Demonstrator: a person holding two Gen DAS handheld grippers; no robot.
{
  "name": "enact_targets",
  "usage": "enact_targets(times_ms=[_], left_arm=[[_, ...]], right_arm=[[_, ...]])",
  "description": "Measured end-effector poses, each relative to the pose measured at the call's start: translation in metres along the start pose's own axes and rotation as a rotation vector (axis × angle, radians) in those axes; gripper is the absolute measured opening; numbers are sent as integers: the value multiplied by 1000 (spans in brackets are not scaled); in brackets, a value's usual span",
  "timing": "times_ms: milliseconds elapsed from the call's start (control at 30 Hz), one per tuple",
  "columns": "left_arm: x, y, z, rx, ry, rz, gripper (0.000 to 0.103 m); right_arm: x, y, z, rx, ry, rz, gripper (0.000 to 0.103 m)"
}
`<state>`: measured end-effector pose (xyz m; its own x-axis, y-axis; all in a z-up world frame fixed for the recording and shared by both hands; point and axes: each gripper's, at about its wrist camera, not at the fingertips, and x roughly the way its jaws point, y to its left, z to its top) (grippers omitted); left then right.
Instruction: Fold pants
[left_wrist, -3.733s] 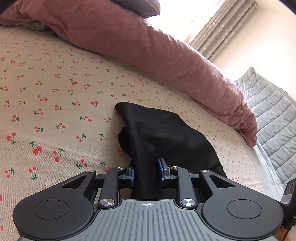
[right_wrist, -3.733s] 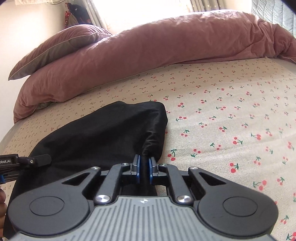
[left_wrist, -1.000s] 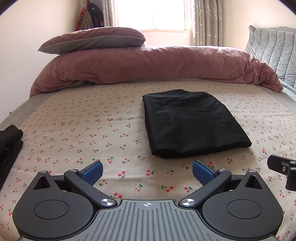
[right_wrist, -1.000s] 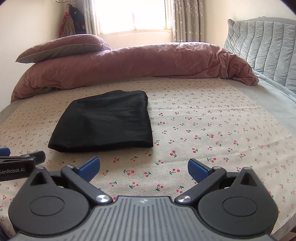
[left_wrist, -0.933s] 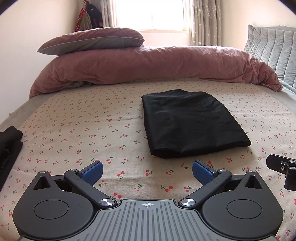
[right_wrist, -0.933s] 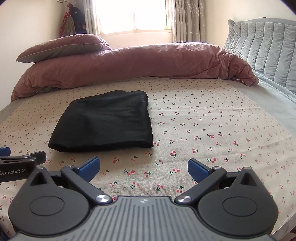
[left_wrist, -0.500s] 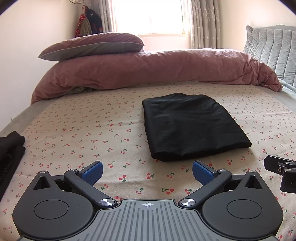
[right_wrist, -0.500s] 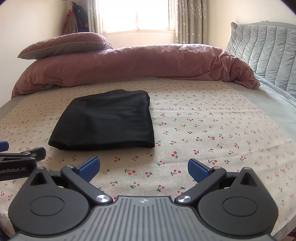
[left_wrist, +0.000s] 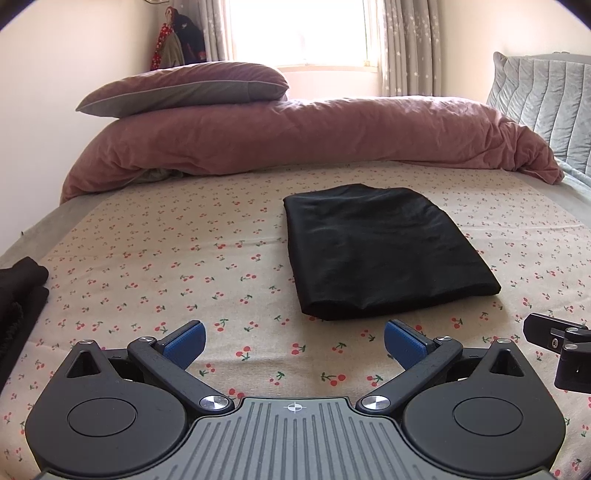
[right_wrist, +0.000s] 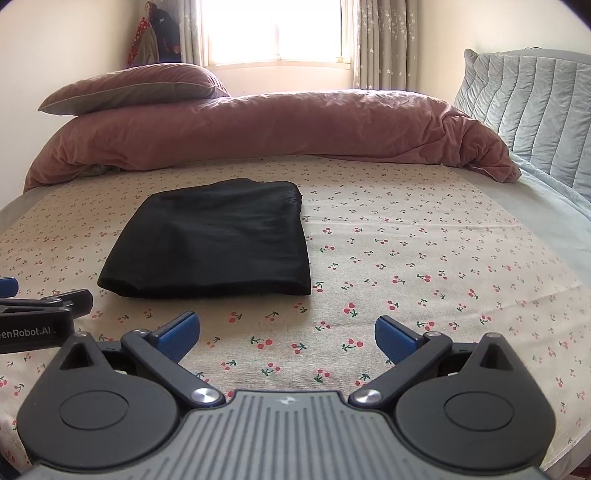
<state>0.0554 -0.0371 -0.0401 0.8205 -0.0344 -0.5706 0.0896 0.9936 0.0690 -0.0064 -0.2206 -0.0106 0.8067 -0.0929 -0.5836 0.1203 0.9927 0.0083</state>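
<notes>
The dark cloth (left_wrist: 18, 295) at the left edge of the left wrist view is cut off, so no idea what it is. The other gripper's tip (left_wrist: 557, 347) pokes in at the right edge, its fingers out of frame. The clothes by the window (right_wrist: 147, 33) are too small to make out.

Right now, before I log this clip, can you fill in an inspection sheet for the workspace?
Surface: bed sheet with cherry print, lying flat.
Job's things: black pants folded into a neat rectangle, resting on the sheet, untouched.
Clutter: dark garment at the left edge, partly out of view.
Grippers: left gripper and right gripper both open, empty, short of the pants.
Cables: nothing seen.
Surroundings: pink duvet bunched behind, pillow on it, grey headboard at right, bright window.
</notes>
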Motion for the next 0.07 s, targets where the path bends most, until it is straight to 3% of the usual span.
enact_targets(times_ms=[67], left_arm=[[0, 0, 0, 0, 2, -2, 103]], right_arm=[[0, 0, 0, -1, 1, -1, 93]])
